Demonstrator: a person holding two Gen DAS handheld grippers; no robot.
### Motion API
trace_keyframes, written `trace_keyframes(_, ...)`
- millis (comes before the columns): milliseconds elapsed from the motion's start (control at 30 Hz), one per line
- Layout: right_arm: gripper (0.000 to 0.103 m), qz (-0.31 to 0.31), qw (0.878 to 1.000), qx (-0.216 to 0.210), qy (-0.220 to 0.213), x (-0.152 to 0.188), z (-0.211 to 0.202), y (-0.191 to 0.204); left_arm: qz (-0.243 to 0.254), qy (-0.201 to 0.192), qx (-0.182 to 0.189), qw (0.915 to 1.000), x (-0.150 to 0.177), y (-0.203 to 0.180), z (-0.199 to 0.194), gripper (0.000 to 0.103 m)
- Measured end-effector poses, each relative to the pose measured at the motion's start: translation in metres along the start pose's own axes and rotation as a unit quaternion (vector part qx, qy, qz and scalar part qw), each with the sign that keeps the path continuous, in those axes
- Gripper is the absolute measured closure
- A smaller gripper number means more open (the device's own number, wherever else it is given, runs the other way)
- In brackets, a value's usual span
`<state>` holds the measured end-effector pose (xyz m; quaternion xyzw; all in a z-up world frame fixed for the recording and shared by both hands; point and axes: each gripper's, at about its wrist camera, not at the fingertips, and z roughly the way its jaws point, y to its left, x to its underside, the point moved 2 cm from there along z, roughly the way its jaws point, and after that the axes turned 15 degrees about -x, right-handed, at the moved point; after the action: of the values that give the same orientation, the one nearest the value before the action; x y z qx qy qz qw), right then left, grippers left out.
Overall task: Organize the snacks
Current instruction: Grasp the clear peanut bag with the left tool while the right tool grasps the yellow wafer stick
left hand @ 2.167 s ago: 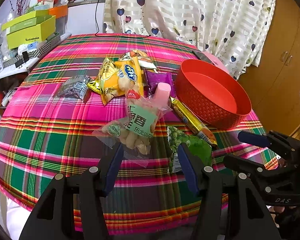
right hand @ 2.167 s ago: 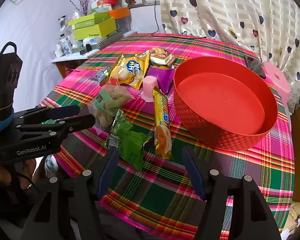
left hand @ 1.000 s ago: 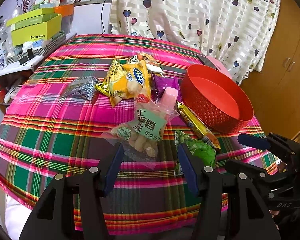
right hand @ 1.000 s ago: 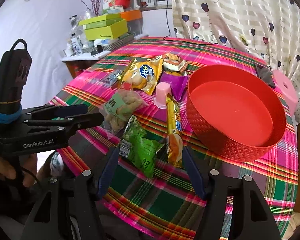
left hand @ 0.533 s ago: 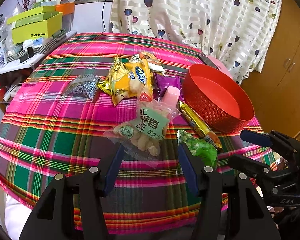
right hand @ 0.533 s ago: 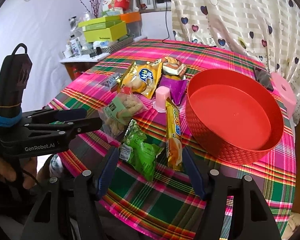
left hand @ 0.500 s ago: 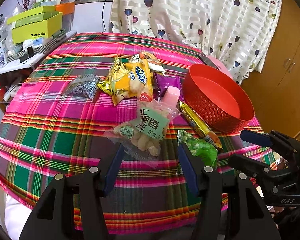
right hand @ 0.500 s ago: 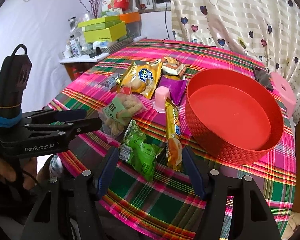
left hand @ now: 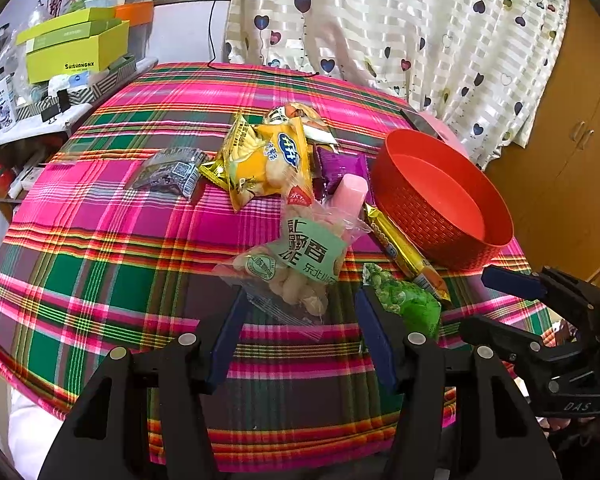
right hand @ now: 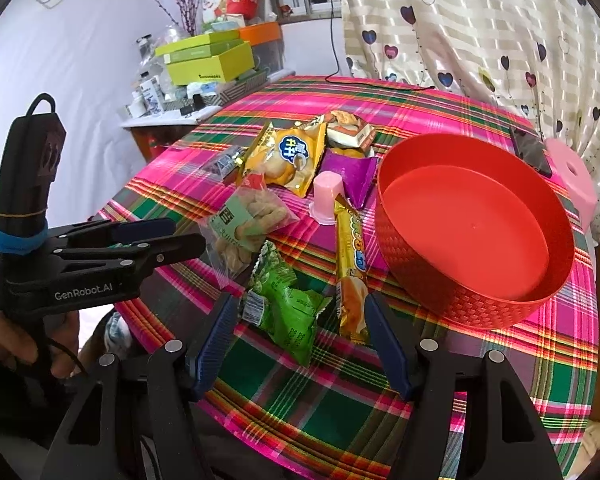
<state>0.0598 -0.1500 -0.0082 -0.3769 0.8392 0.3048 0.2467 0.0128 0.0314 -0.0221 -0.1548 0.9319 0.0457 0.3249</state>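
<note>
Where tongs (right hand: 300, 332) gape (GenRobot.AI (right hand: 83, 292) lettering)

A small room with a round table (left hand: 100, 248) by a curtained window

A plaid cloth is covering the table; a heart-print curtain (left hand: 400, 28) is hanging behind it, a wooden cupboard (left hand: 572, 140) is standing to the right, and green boxes (right hand: 210, 60) are sitting on a cluttered side shelf (right hand: 160, 120) against the pale wall (right hand: 80, 60).
</note>
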Motion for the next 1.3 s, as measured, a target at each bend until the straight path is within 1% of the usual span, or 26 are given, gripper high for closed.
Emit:
trace_keyframes(700,0.037,0.017,1.000,-0.002,0.006,0.007,0.003,-0.003,0.002,0.006,-0.001,1.0000,-0.002,0.001,0.004,0.045)
trace_keyframes(1100,0.037,0.039,0.999,0.008,-0.005,0.003,0.000,-0.010,0.003,0.004,-0.001,1.0000,-0.005,0.001,0.004,0.045)
trace_keyframes(1300,0.039,0.041,0.999,0.012,-0.003,0.001,0.002,-0.011,0.005,0.001,0.002,1.0000,-0.009,0.000,0.005,0.045)
